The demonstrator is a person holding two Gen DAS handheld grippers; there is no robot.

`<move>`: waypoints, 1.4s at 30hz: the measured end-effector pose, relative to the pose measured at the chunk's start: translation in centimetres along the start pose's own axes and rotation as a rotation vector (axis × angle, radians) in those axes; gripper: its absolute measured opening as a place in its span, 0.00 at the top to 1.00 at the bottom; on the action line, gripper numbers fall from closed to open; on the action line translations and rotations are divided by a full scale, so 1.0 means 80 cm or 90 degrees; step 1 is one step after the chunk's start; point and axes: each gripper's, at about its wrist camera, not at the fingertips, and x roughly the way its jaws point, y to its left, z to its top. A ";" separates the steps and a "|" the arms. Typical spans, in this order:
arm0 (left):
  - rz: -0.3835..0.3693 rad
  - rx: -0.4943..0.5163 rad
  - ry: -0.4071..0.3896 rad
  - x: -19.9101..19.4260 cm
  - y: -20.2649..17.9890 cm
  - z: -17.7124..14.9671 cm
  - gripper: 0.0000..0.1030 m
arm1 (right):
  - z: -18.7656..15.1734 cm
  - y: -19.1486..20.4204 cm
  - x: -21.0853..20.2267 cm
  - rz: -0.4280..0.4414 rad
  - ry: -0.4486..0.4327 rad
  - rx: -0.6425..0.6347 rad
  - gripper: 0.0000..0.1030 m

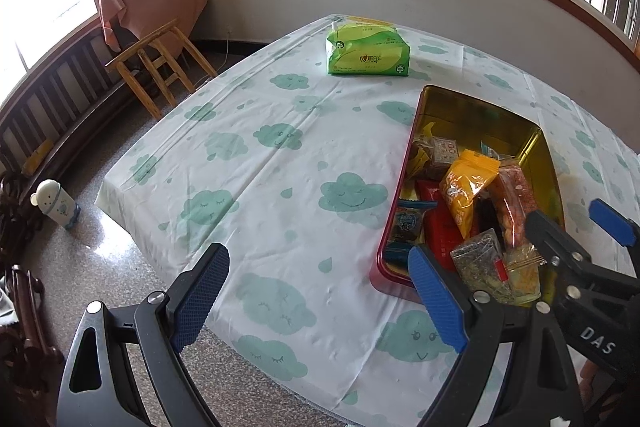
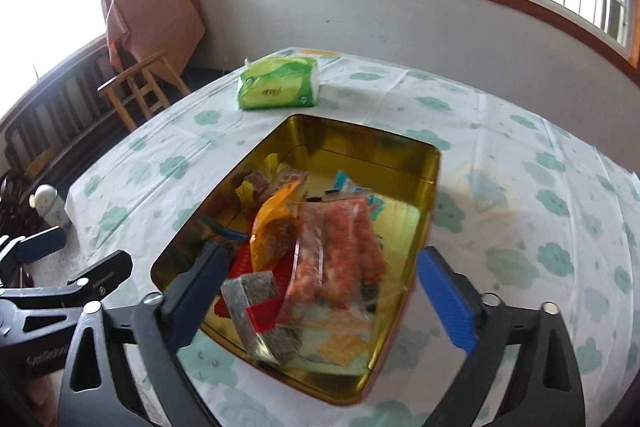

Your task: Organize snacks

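here, the right gripper (image 2: pixel 320 291) stands wide apart and empty above the snack-filled tin (image 2: pixel 400 151), the left gripper (image 1: pixel 320 303) likewise apart, so the next move likely means finding another snack.

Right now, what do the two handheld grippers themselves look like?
The left gripper and right gripper match: black plastic clamp-style frames with triangular cut-outs, silver pivot bolts, and two long fingers faced with blue textured pads. White "DAS" lettering marks the right gripper's body in the left wrist view. No cables or sleeves are visible.
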 end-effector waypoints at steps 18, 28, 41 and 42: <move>-0.011 0.053 -0.002 -0.015 -0.047 -0.012 0.13 | -0.060 -0.051 -0.037 -0.043 0.045 0.005 0.03; -0.005 0.075 -0.004 -0.022 -0.070 -0.016 0.13 | -0.071 -0.064 -0.042 -0.040 0.050 0.017 0.03; -0.005 0.096 -0.009 -0.032 -0.092 -0.017 0.13 | -0.079 -0.078 -0.040 -0.034 0.067 0.036 0.03; -0.005 0.099 -0.009 -0.032 -0.093 -0.017 0.13 | -0.080 -0.079 -0.040 -0.033 0.067 0.036 0.03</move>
